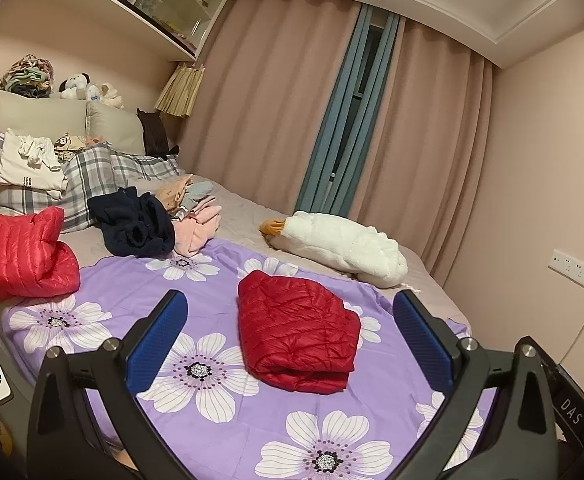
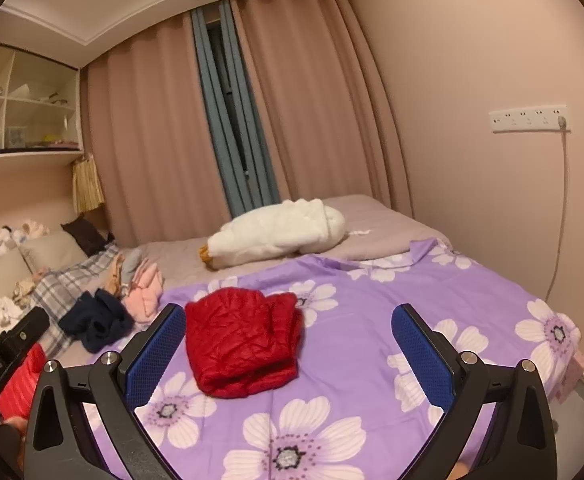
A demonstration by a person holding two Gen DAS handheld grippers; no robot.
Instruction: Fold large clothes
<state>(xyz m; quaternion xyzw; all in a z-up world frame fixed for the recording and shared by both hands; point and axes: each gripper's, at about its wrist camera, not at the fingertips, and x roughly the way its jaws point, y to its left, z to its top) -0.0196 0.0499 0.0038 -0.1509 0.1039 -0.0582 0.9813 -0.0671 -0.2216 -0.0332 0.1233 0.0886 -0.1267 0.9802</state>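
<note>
A folded dark red puffer jacket (image 1: pixel 297 330) lies on the purple flowered sheet (image 1: pixel 196 280). It also shows in the right wrist view (image 2: pixel 242 346). My left gripper (image 1: pixel 290 308) is open and empty, held above the sheet with the jacket between and beyond its blue pads. My right gripper (image 2: pixel 288 320) is open and empty, with the jacket just right of its left pad (image 2: pixel 154 354). A second bright red puffer jacket (image 1: pixel 22 254) lies bunched at the left edge of the bed.
A dark navy garment (image 1: pixel 136 224) and pink clothes (image 1: pixel 198 226) are heaped behind the sheet. A white plush goose (image 1: pixel 335 242) lies at the far side. Plaid pillows (image 1: pixel 92 176) with clothes sit at the headboard. A wall socket strip (image 2: pixel 527 119) with a cable is on the right.
</note>
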